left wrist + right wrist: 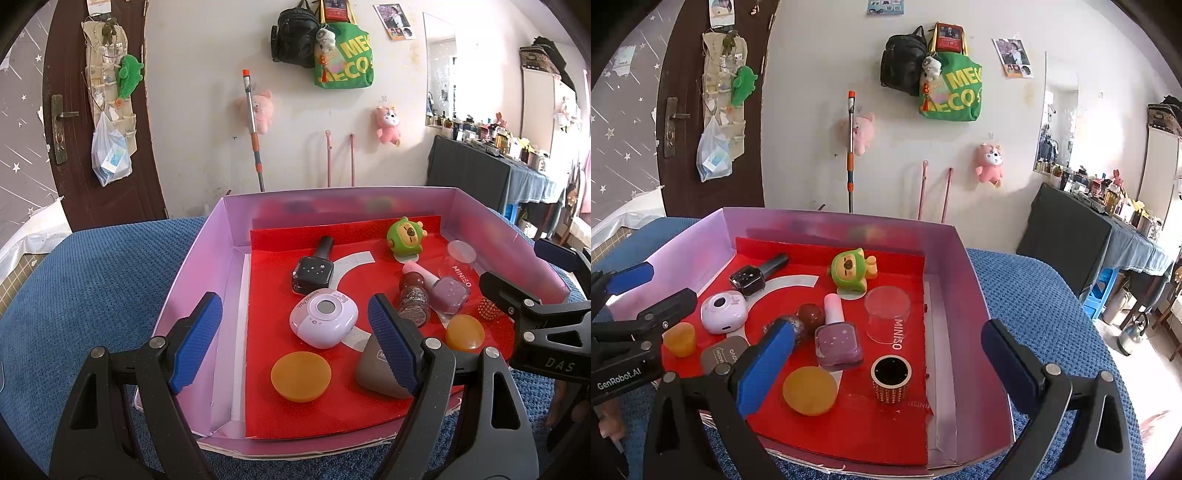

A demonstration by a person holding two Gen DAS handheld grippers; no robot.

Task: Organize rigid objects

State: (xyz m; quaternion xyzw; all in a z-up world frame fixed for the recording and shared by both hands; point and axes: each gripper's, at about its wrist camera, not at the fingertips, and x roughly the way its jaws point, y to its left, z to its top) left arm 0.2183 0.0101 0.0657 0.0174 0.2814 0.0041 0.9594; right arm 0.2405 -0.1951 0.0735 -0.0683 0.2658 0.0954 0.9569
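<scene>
A lilac cardboard box (192, 277) with a red liner (295, 413) holds several small items. Among them are a black nail-polish bottle (314, 275), a lilac rounded device (323, 323), a green toy figure (404, 236), a purple polish bottle (838, 339), a glitter bottle (809, 317), a clear round container (886, 314), a gold studded cylinder (891, 378), a grey case (373, 369) and two orange pieces (301, 374) (809, 391). My left gripper (295, 301) hangs open over the box's near left part. My right gripper (886, 328) hangs open over the near right part. Neither holds anything.
The box rests on a table covered with a blue textured cloth (92, 295). Behind stand a white wall with hanging bags and plush toys, a mop (851, 155) and a dark door (74, 129). A dark-draped table (1071, 240) crowded with bottles stands at the right.
</scene>
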